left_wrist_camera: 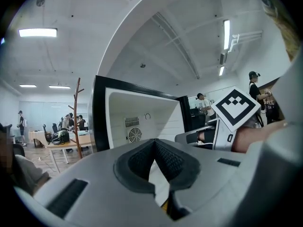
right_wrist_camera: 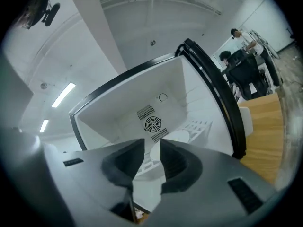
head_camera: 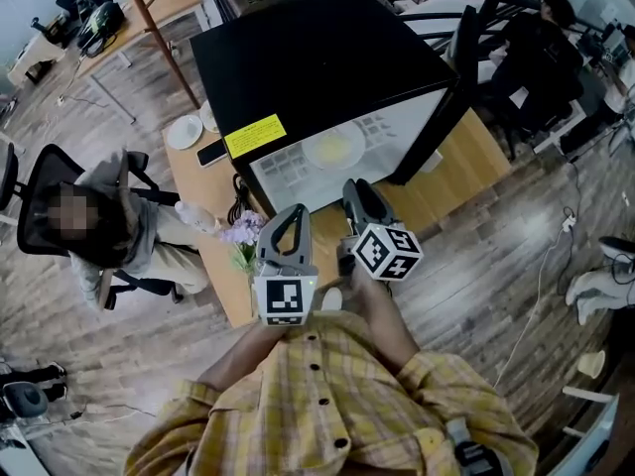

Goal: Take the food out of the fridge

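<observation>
A black mini fridge (head_camera: 317,58) stands on a wooden table (head_camera: 466,157), its door (head_camera: 446,107) swung open to the right. On the wire shelf of the white interior lies a pale plate of yellowish food (head_camera: 332,150). Through the gap of my right gripper (right_wrist_camera: 152,148) the plate (right_wrist_camera: 177,137) shows straight ahead. My right gripper (head_camera: 354,186) is open and holds nothing, just in front of the fridge opening. To its left my left gripper (head_camera: 295,211) is shut and holds nothing, its pads (left_wrist_camera: 163,157) meeting at the tip. It faces the fridge (left_wrist_camera: 137,117).
A person sits in an office chair (head_camera: 89,226) left of the table. A white plate (head_camera: 184,132) and a phone (head_camera: 210,152) lie on the table's left part, purple flowers (head_camera: 241,234) near its front edge. People sit at desks at the back right.
</observation>
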### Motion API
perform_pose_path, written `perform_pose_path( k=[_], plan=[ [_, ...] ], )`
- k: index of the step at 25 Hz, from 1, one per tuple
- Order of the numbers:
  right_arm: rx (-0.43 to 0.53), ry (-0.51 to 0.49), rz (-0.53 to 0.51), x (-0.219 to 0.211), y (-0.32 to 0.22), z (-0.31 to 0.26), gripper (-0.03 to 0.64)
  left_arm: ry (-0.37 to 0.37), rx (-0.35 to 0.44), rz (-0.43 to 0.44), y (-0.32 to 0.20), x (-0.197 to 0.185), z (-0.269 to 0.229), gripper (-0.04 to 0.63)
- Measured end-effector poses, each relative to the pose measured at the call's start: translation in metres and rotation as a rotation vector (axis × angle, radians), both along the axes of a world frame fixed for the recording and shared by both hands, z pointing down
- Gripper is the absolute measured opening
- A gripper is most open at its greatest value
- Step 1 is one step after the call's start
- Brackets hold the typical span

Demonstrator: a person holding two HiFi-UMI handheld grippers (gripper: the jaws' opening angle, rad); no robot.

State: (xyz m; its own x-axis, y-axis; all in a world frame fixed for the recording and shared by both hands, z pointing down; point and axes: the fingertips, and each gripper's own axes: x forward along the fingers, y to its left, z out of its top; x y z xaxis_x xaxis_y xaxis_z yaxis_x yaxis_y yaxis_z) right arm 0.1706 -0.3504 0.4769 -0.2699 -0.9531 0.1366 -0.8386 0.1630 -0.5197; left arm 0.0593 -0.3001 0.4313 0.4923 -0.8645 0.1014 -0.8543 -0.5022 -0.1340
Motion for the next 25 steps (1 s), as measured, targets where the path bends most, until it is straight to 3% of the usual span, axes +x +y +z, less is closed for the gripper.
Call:
perform_pose_path(
  k=[7, 10, 16, 25],
  plan=[
    [-0.084, -0.319, -0.018, 0.004, -0.019, 0.025, 0.097, -0.018, -0.023, -0.03, -0.008, -0.005, 0.008, 0.006],
    [-0.117, -0.409, -0.017, 0.009, -0.026, 0.036, 0.097, -0.019, -0.028, -0.032, -0.011, -0.005, 0.01, 0.006],
    [-0.114, -0.625, 0.026, 0.022, -0.037, 0.045, 0.121, -0.014, -0.039, -0.046, -0.016, -0.006, 0.012, 0.006],
    [-0.199, -0.837, 0.053, 0.025, -0.054, 0.072, 0.127, -0.009, -0.055, -0.059, -0.019, -0.004, 0.015, 0.006]
  ],
)
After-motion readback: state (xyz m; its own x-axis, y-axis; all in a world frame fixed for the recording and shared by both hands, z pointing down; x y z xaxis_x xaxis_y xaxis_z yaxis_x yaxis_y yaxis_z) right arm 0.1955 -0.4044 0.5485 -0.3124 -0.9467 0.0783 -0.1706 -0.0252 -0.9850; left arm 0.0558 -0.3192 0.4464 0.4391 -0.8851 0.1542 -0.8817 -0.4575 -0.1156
